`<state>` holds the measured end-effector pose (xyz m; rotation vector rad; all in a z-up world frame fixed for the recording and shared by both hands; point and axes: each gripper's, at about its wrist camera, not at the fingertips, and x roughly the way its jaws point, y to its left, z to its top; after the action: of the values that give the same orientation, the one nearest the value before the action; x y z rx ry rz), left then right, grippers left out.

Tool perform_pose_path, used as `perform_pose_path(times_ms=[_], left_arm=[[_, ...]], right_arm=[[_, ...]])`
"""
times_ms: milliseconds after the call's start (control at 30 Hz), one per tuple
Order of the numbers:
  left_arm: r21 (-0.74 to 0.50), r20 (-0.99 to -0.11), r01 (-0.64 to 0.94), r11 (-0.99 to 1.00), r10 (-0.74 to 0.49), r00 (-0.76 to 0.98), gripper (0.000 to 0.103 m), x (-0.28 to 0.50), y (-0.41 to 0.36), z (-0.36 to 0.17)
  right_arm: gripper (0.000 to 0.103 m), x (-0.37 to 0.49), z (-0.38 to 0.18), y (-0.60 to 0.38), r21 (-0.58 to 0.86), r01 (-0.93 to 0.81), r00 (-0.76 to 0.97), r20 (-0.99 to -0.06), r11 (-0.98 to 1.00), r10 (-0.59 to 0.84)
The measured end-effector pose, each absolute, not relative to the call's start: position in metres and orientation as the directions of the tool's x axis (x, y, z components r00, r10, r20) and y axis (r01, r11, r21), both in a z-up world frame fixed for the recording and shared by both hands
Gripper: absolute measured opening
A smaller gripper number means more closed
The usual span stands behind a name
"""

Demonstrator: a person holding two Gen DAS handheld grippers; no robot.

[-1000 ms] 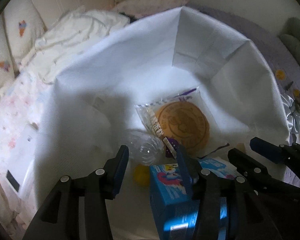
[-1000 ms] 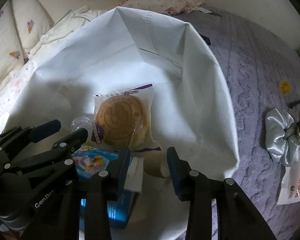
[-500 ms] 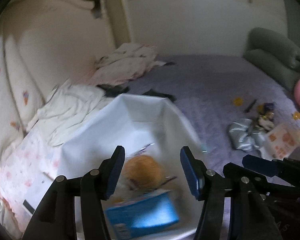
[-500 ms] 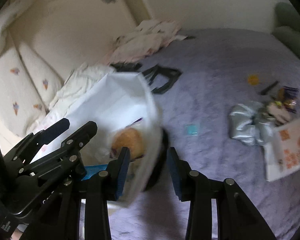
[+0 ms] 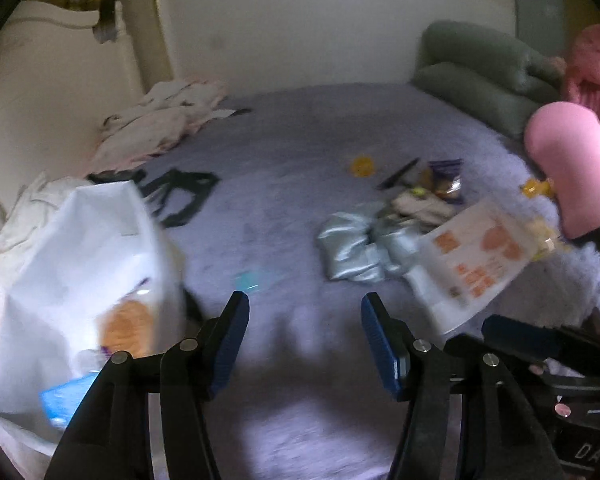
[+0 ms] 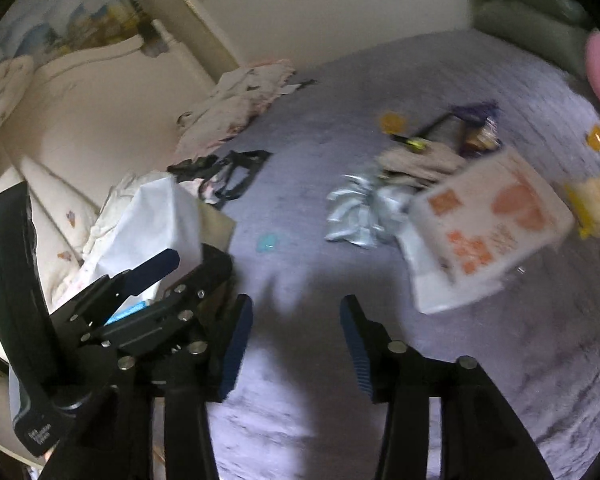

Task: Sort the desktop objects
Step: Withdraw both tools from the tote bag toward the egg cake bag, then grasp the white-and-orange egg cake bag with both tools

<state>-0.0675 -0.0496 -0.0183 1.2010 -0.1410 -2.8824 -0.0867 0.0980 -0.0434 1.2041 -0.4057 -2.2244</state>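
Note:
My left gripper [image 5: 304, 312] is open and empty above the purple bedspread [image 5: 284, 152]. My right gripper [image 6: 296, 316] is open and empty too. A white bag [image 5: 80, 248] stands at the left, holding a round wrapped biscuit [image 5: 126, 324] and a blue box [image 5: 66, 398]; it also shows in the right wrist view [image 6: 156, 224]. To the right lie a silver scrunchie [image 5: 352, 252], a white and orange packet [image 5: 476, 264], a beige pouch [image 5: 420, 206], a purple snack pack [image 5: 446, 178], a yellow disc [image 5: 362, 166] and a small teal square [image 5: 248, 280].
Crumpled pale clothes [image 5: 160, 124] and a black strap [image 5: 180, 192] lie at the far left of the bed. Green cushions [image 5: 476, 76] sit at the far right. A pink-sleeved arm [image 5: 568, 168] is at the right edge. The left gripper's body [image 6: 112, 320] fills the right wrist view's lower left.
Both grippers have lifted out of the white bag and swung right, over the bedspread toward the loose items. The blue box stays in the bag.

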Motion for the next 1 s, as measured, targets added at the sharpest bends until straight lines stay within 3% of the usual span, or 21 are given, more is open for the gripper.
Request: perform_pose_path(times_ms=[267, 400, 467, 500, 633, 833, 900, 1000], left_arm=[[0.198, -0.755, -0.133, -0.971, -0.064, -0.652, 0.075, -0.080, 0.000, -0.039], [0.169, -0.779, -0.118, -0.978, -0.059, -0.624, 0.077, -0.099, -0.001, -0.046], [0.142, -0.795, -0.113, -0.983, -0.045, -0.605, 0.079, -0.111, -0.002, -0.052], [0.124, -0.804, -0.110, -0.986, -0.034, -0.594, 0.079, -0.119, -0.002, -0.056], [0.002, -0.839, -0.094, -0.996, 0.049, -0.541, 0.079, -0.143, -0.006, -0.072], [-0.212, -0.882, -0.051, -0.976, 0.214, -0.419, 0.079, -0.171, 0.010, -0.105], [-0.284, -0.881, 0.001, -0.959, 0.260, -0.396, 0.085, -0.180, 0.010, -0.120], [-0.395, -0.850, 0.073, -0.916, 0.334, -0.406, 0.088, -0.186, 0.003, -0.129]], right_arm=[[0.066, -0.126, -0.049, 0.161, 0.476, 0.271, -0.503, -0.671, -0.837, -0.544], [0.068, -0.166, -0.047, 0.173, 0.429, 0.236, -0.481, -0.728, -0.872, -0.488], [0.077, -0.189, -0.048, 0.175, 0.406, 0.219, -0.443, -0.769, -0.887, -0.461], [0.081, -0.200, -0.050, 0.174, 0.381, 0.213, -0.419, -0.796, -0.900, -0.436], [0.081, -0.236, -0.056, 0.172, 0.249, 0.192, -0.395, -0.866, -0.949, -0.307], [0.081, -0.258, -0.095, 0.195, 0.231, 0.111, -0.502, -0.827, -0.967, -0.255], [0.082, -0.263, -0.117, 0.195, 0.260, 0.146, -0.455, -0.839, -0.954, -0.298], [0.083, -0.271, -0.132, 0.200, 0.463, 0.194, -0.341, -0.795, -0.865, -0.502]])
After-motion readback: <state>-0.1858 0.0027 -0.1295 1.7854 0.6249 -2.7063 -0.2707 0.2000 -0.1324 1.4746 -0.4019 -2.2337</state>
